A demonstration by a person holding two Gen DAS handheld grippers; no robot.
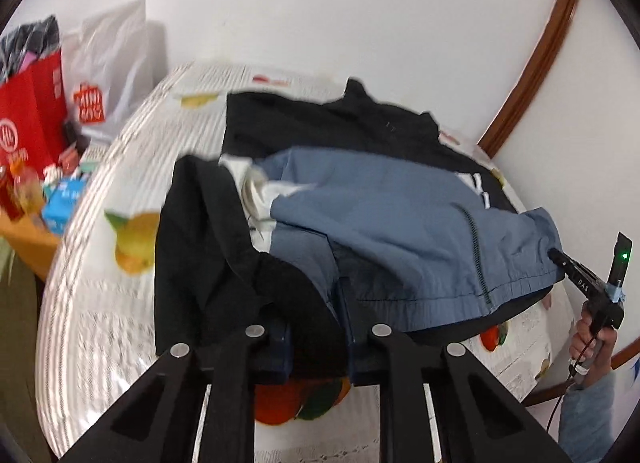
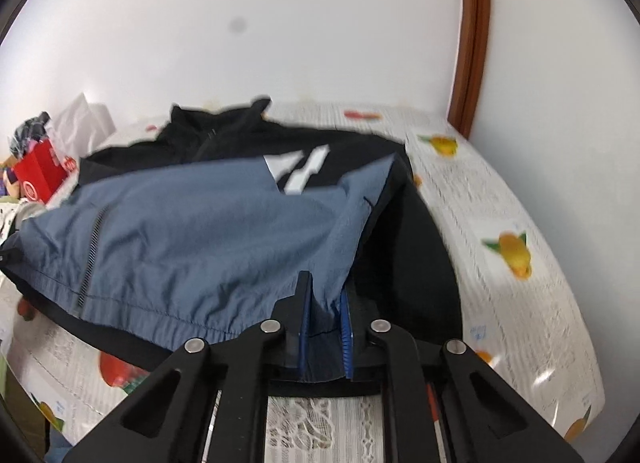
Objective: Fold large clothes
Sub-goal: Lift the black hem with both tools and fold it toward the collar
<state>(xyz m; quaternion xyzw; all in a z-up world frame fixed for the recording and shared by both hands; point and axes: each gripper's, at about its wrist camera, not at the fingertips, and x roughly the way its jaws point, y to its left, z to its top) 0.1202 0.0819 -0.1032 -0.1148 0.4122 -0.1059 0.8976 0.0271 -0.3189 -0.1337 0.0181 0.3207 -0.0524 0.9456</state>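
My left tongs (image 1: 316, 303) and right tongs (image 2: 326, 303) both pinch the blue and black cloth jacket's (image 2: 180, 231) near hem, so I should lift both sides evenly.

Red bag (image 1: 30, 111), white bag (image 1: 116, 63) left; fruit-print tablecloth (image 2: 500, 199).

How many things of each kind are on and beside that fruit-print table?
Jackets: 1, black and blue jacket
Handheld grippers: 2, left gripper, right gripper
Red bags: 1, red bag
White bags: 1, white bag
Total: 5
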